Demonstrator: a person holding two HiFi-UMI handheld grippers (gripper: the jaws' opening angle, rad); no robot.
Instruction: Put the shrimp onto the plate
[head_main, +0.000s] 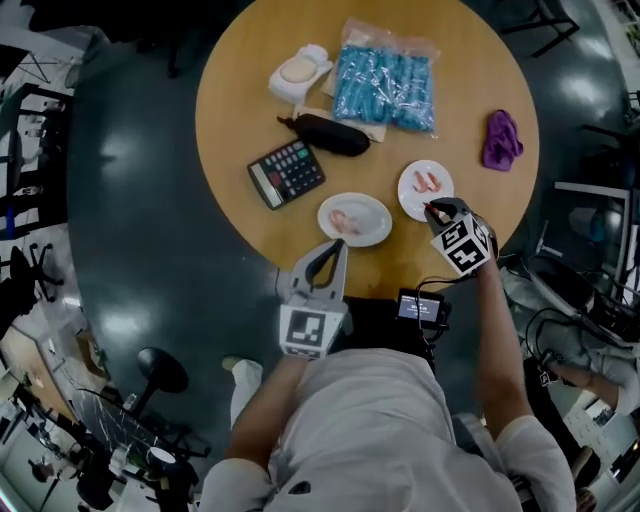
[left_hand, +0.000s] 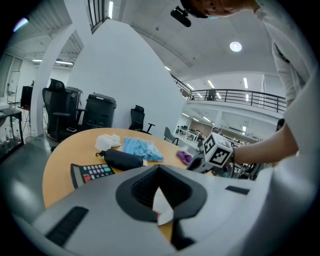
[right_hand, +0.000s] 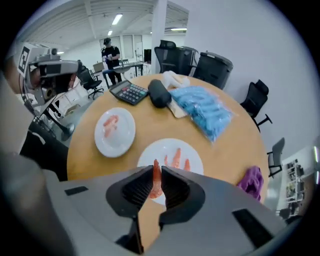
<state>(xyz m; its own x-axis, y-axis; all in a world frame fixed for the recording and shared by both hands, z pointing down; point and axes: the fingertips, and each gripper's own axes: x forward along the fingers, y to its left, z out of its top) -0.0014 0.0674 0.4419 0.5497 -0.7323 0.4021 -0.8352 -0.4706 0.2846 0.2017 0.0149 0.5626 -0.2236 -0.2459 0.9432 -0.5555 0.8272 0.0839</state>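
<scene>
Two white plates lie near the front edge of the round wooden table. The right plate (head_main: 412, 196) (right_hand: 192, 152) has a few pink shrimp (head_main: 427, 181) (right_hand: 177, 158) on it. My right gripper (head_main: 430, 208) (right_hand: 157, 170) hangs over that plate's near rim, shut on one shrimp (right_hand: 156, 181) that stands upright between the jaws. The left plate (head_main: 372, 232) (right_hand: 125, 142) also has shrimp (head_main: 345, 221) (right_hand: 110, 125) on it. My left gripper (head_main: 340, 245) (left_hand: 159, 170) sits at this plate's near edge, its jaws closed tip to tip, holding nothing.
Farther back on the table lie a calculator (head_main: 286, 172), a black case (head_main: 328, 134), a bag of blue items (head_main: 385, 85) and a white object (head_main: 298, 72). At the table's right edge lies a purple cloth (head_main: 501, 139). Office chairs (right_hand: 215, 65) stand beyond the table.
</scene>
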